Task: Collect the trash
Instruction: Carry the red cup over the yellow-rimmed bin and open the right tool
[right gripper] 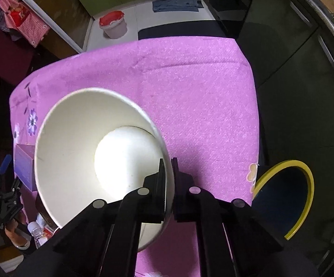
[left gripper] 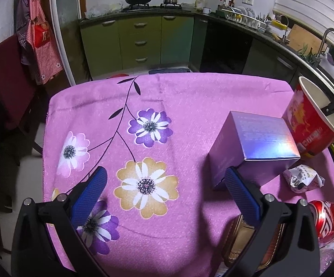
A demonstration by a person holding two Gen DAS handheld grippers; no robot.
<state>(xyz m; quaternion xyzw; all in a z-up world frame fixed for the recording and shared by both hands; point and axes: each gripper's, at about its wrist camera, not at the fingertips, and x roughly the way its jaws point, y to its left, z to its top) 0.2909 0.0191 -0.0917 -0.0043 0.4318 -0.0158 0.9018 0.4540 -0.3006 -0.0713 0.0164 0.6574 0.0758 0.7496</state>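
Right wrist view: right gripper (right gripper: 168, 175) is clamped on the thin rim of the red paper noodle cup (right gripper: 74, 150), white inside, apparently empty: light, crushable, best pinched gently there. Left gripper (left gripper: 164, 194) gapes wide, holding nothing.

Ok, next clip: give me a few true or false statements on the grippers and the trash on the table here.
1. The right gripper is shut on the rim of the paper cup. True.
2. The paper cup holds crumpled trash. False: its white inside shows nothing in it.
3. The left gripper is clamped on the purple box. False: its jaws stand open with only the floral cloth between them; the box sits by one finger.
4. A crumpled wrapper lies on the cloth near the purple box. True.
5. The yellow-rimmed bin stands on the table. False: it sits off the table's edge, lower down.
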